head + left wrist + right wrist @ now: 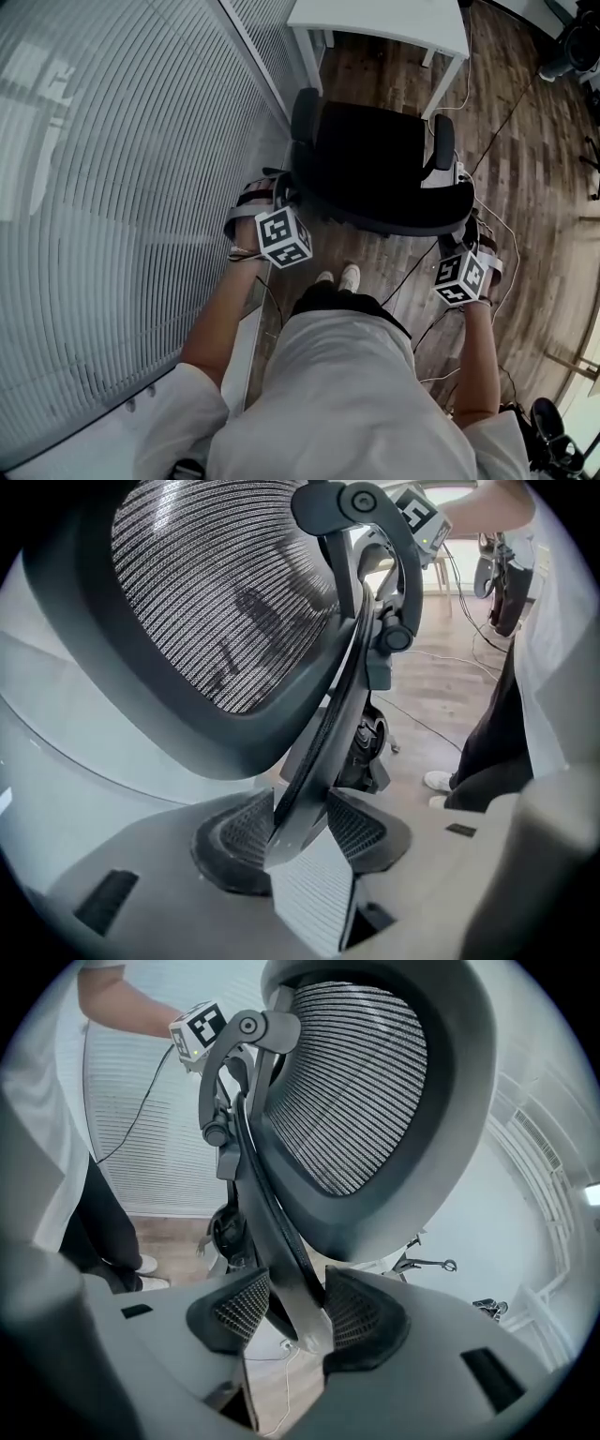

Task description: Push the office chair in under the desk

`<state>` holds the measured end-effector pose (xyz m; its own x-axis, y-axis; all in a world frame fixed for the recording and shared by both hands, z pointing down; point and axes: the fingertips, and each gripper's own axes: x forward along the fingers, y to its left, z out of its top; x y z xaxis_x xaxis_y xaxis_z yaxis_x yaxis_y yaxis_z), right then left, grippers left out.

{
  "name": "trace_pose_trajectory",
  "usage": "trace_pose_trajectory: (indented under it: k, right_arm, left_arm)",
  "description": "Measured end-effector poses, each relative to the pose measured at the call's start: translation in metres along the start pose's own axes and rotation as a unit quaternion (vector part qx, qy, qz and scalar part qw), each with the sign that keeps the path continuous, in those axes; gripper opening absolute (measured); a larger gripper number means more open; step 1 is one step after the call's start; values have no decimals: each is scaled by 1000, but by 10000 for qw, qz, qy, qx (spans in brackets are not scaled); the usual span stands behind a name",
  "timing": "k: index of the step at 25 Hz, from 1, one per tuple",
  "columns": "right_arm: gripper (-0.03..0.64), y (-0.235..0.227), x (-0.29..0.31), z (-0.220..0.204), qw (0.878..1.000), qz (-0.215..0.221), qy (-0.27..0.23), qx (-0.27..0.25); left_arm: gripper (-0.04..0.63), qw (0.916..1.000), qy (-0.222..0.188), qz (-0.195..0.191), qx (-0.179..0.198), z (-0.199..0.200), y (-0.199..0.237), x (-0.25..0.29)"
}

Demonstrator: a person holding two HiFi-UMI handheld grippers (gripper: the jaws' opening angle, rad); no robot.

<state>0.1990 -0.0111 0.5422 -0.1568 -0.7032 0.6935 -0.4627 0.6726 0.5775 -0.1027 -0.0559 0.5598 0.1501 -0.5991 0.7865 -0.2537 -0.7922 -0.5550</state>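
The black office chair (375, 159) stands on the wood floor with its seat facing the white desk (384, 19) and its mesh backrest towards me. My left gripper (279, 194) is at the backrest's left edge and my right gripper (466, 227) at its right edge. In the left gripper view the backrest's dark frame rim (328, 724) runs down between the two pads of the left gripper (298, 832), which press on it. The right gripper (292, 1312) holds the opposite frame rim (272, 1213) the same way. The chair's seat front is just short of the desk edge.
A ribbed glass wall (112, 187) runs close along the chair's left side. Cables (502, 225) trail over the floor to the right of the chair. The person's shoes (339, 277) stand right behind the backrest. A dark wheeled base (572, 47) sits at the far right.
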Motion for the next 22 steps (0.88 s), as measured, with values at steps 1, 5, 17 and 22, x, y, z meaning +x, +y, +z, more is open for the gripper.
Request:
trace_pose_trajectory:
  k: [1,5,17,22]
  right_arm:
    - [204,0,2,1,10000,4,-5,-5]
    - [204,-9,11,6,10000,-6,19,0]
    - [202,-44,39,25,9999,-9,-59,112]
    - [202,-62,60,30,9999,-27,20,143]
  left_arm:
    - [189,10000,7,2,-12,-1,1,2]
    - [189,10000,-16,60,-17,-2,13,10]
    - [189,9999,85,73,-83,4,61,33]
    - [189,10000,-5,47,-45,6,81,52]
